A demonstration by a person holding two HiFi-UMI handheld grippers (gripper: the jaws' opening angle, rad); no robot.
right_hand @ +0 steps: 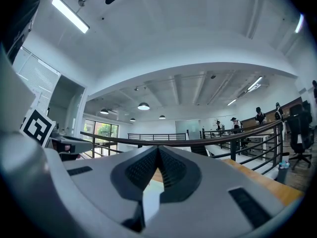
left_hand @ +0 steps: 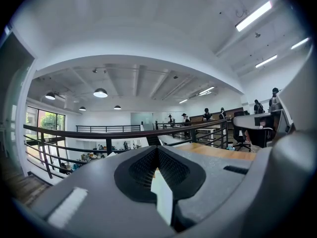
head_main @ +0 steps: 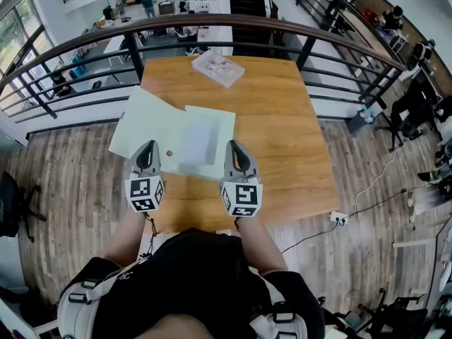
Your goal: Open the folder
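Note:
A pale green folder (head_main: 152,122) lies spread on the wooden table (head_main: 282,126). Its left leaf hangs over the table's left edge, and its right leaf (head_main: 212,162) bears a white sheet (head_main: 200,138). A small brown stud (head_main: 168,153) sits near its front edge. My left gripper (head_main: 148,147) reaches over the folder's near left part and my right gripper (head_main: 235,147) over its near right corner. Both point level with jaws shut. In each gripper view, a pale strip of folder (left_hand: 162,200) (right_hand: 148,202) shows below the closed pads. Whether either pinches it I cannot tell.
A small stack of printed papers (head_main: 218,67) lies at the table's far edge. A dark metal railing (head_main: 233,23) curves behind the table, with a lower floor beyond it. A power strip (head_main: 339,218) and cable lie on the floor at right. Office chairs stand at both sides.

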